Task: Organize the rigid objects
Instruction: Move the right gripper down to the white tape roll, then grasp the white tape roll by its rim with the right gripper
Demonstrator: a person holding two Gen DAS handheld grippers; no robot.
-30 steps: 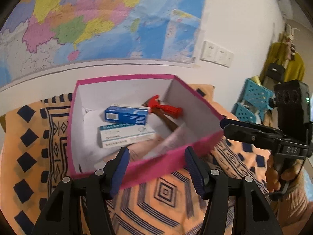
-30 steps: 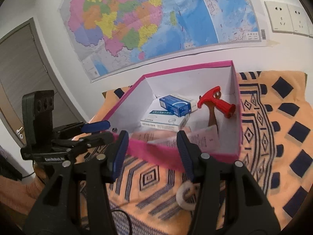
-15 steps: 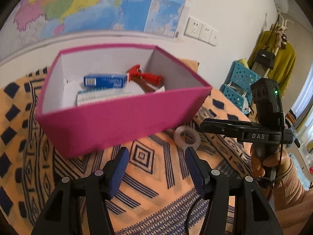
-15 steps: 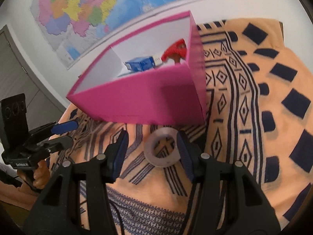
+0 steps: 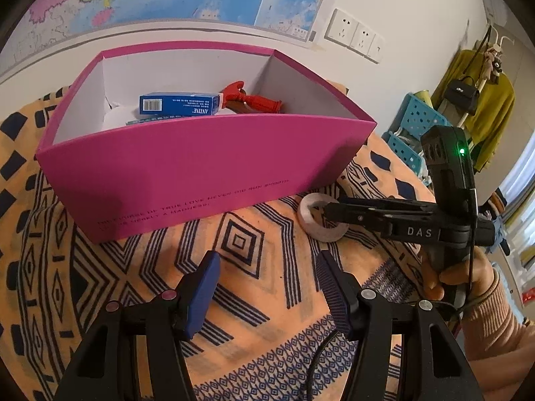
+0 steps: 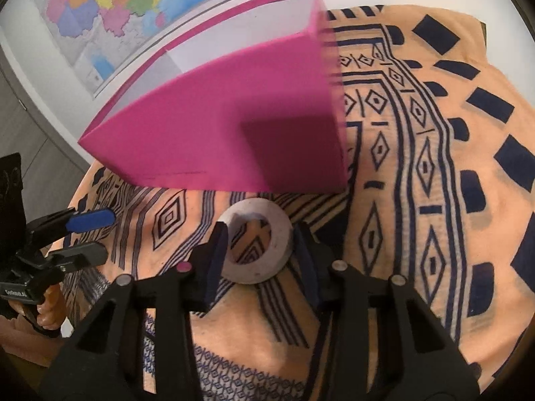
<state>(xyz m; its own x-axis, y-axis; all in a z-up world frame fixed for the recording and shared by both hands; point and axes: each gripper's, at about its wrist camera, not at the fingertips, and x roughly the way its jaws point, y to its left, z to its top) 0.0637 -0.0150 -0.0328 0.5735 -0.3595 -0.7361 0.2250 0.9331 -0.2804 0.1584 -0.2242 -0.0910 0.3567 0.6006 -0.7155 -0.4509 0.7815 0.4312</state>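
A white tape roll lies flat on the patterned orange cloth, just in front of the pink box. My right gripper straddles the roll; its jaws are closing and both pads touch the roll's outer sides. In the left wrist view that right gripper reaches in from the right over the tape roll. The left gripper hovers open over bare cloth, nothing between its fingers. The pink box holds a blue carton, a red-handled tool and white cartons.
The box stands against a wall with a map and sockets. Blue plastic crates and hanging clothes are off to the right. A person's hand holds the right gripper. The left gripper sits at the cloth's left edge.
Both grippers have dropped toward the cloth, so the box's inside is less visible. The right gripper came down around the tape roll and narrowed its jaws onto it.
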